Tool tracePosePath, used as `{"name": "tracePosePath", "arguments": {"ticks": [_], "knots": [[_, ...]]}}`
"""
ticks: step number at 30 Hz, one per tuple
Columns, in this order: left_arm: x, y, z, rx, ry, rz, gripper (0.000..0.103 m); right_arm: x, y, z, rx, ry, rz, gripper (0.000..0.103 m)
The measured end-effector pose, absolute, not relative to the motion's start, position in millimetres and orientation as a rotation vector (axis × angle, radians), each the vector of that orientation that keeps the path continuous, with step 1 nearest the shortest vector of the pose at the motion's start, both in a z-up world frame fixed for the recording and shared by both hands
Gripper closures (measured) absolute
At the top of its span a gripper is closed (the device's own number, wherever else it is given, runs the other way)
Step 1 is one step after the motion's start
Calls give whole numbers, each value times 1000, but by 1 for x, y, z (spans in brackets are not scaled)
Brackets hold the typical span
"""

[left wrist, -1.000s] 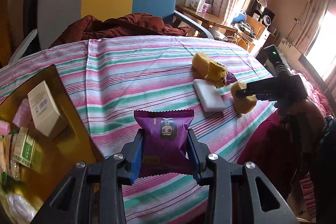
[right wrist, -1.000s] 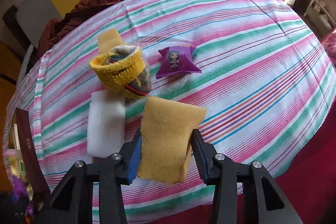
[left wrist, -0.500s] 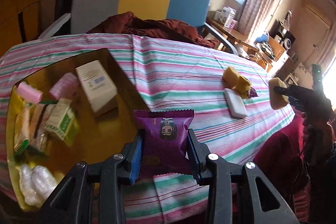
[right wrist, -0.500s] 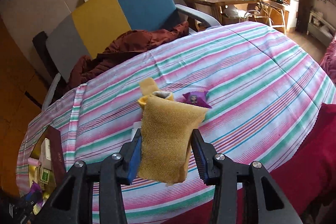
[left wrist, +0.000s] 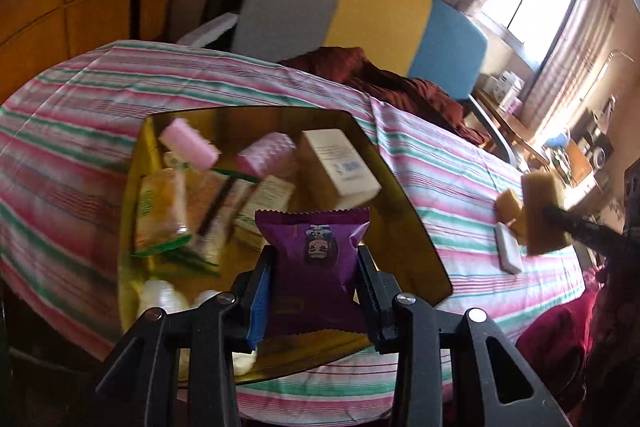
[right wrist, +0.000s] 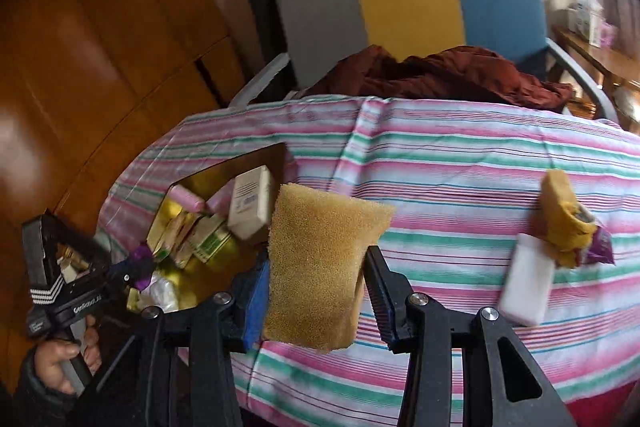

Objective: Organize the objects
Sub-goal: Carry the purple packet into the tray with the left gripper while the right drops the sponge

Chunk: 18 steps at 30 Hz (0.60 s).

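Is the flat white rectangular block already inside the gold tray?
No, the flat white rectangular block lies on the striped tablecloth, apart from the gold tray.

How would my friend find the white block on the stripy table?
Look at the striped tablecloth, away from the gold tray. Beside the yellow sock lies the white block. It is the only plain white, flat thing there.

Two purple snack packets (left wrist: 316, 259) (right wrist: 600, 247), one sponge (right wrist: 320, 263), one white bar (right wrist: 526, 283), one yellow sock (right wrist: 564, 223), one white box (left wrist: 340, 163) and two pink rolls (left wrist: 190, 143) (left wrist: 266, 157).
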<state>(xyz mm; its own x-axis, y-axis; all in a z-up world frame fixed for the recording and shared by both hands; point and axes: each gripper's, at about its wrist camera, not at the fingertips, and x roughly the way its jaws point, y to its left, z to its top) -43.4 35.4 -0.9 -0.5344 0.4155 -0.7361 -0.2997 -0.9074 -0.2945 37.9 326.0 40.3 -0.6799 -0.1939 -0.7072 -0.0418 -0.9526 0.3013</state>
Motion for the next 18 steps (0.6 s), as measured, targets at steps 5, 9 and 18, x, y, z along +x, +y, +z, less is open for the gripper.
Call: {"name": "tracePosePath", "arguments": {"ticks": [5, 9, 18], "knots": [[-50, 8, -4, -1242, -262, 2475, 65, 13, 268, 22, 1260, -359, -2622, 57], [-59, -10, -7, -1258, -329, 2490, 65, -2, 240, 10, 1291, -320, -2551, 57], [-78, -15, -19, -1312, -415, 2483, 57, -35, 192, -21, 1357, -350, -2375, 46]]}}
